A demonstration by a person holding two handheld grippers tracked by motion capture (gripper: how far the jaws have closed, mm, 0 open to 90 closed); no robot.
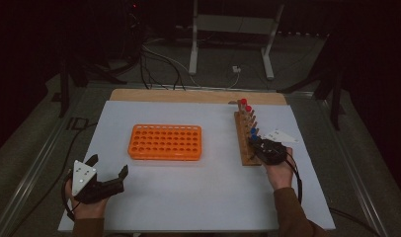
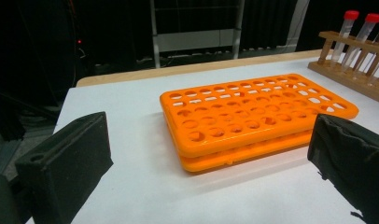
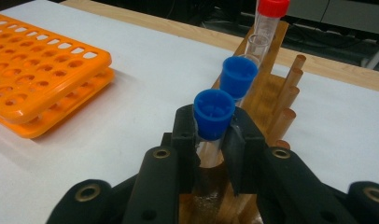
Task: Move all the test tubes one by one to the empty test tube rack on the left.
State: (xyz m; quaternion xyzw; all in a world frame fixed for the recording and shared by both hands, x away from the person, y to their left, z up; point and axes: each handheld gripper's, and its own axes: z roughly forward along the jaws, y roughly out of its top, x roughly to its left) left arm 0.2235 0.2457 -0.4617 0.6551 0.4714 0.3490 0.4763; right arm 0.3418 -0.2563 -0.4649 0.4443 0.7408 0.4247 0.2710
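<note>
My right gripper (image 3: 211, 128) is shut on a clear tube with a blue cap (image 3: 214, 113), just below the cap. The tube stands upright in the near end of a wooden rack (image 3: 267, 93). Behind it in the same rack are a second blue-capped tube (image 3: 237, 77) and a red-capped tube (image 3: 271, 9). In the high view this right gripper (image 1: 260, 147) sits at the wooden rack (image 1: 244, 143), right of centre. An orange tube rack (image 1: 165, 142) with several empty holes lies mid-table. My left gripper (image 1: 108, 167) rests open at the front left, with the orange rack (image 2: 253, 112) ahead of its fingers (image 2: 68, 158).
A white sheet covers the table (image 1: 198, 197), and a wooden strip (image 1: 198, 95) shows along its far edge. Beyond the table are a metal stand (image 1: 193, 44) and cables (image 1: 159, 64) on the floor. Two red-capped tubes (image 2: 350, 16) stand at the wooden rack's far end.
</note>
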